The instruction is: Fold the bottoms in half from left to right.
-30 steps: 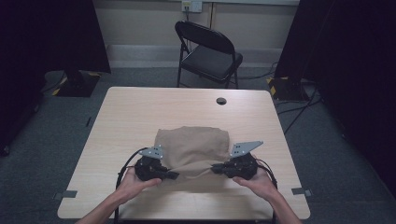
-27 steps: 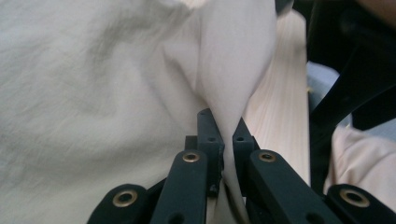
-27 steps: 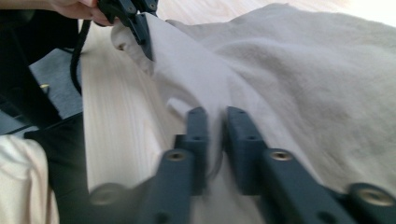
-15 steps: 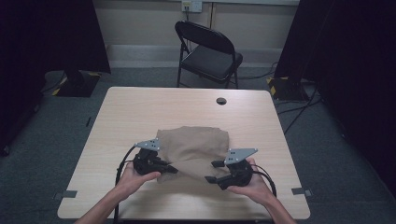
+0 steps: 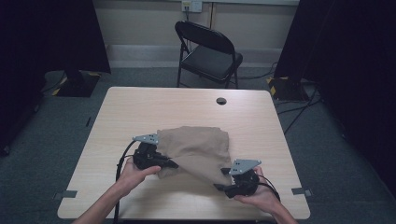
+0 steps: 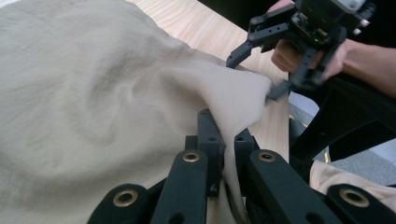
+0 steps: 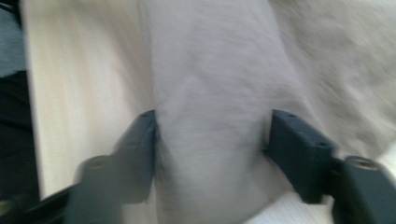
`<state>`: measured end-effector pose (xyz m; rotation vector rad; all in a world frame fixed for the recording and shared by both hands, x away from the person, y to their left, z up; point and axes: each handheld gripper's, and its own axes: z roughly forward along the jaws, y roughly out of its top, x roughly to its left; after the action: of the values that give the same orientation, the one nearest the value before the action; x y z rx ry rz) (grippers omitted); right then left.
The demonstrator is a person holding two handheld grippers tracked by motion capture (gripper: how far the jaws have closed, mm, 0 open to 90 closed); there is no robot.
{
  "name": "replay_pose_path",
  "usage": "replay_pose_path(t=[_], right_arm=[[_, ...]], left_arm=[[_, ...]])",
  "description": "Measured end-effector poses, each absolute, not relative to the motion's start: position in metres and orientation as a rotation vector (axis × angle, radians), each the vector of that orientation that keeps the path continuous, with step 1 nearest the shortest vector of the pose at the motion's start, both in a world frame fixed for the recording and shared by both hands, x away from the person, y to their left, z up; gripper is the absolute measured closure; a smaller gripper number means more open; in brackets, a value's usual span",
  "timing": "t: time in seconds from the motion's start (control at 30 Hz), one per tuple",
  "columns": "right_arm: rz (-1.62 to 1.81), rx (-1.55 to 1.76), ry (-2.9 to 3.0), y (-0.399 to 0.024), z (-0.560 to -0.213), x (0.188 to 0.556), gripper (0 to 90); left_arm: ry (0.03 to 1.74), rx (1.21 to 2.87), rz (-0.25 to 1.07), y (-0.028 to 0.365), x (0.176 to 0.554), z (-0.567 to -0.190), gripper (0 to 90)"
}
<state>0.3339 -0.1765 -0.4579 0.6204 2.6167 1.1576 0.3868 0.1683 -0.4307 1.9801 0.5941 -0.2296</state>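
High view: tan cloth, long axis toward near-right corner; left tool pinching it, right tool closing, spread around it.

left hand-held gripper clamped shut; right hand-held gripper closing, seemingly half-open.

A light wooden table has a round cable hole near its far edge. Beyond it a black folding chair stands on grey carpet. Dark curtains hang at both sides, and cables trail across the floor at right.
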Motion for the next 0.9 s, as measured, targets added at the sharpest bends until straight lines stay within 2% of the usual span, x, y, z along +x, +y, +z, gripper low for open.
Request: replay_pose_path(t=[0.13, 0.2, 0.37, 0.63, 0.9], right_arm=[[1.215, 0.625, 2.635, -0.180, -0.454, 0.336, 79.6], [1.276, 0.644, 2.637, -0.183, -0.449, 0.338, 83.8], [1.393, 0.659, 2.635, -0.189, -0.437, 0.341, 85.7], [1.509, 0.662, 2.626, -0.192, -0.426, 0.340, 86.1], [1.538, 0.709, 2.598, -0.199, -0.422, 0.341, 86.2]], left_arm=[[0.587, 2.010, -0.199, 0.172, 0.386, -0.432, 87.8], [0.579, 2.019, -0.192, 0.175, 0.385, -0.434, 87.8], [0.559, 2.085, -0.133, 0.178, 0.379, -0.440, 85.5], [0.568, 2.124, -0.111, 0.179, 0.379, -0.449, 70.3], [0.551, 2.152, -0.113, 0.179, 0.373, -0.453, 61.7]])
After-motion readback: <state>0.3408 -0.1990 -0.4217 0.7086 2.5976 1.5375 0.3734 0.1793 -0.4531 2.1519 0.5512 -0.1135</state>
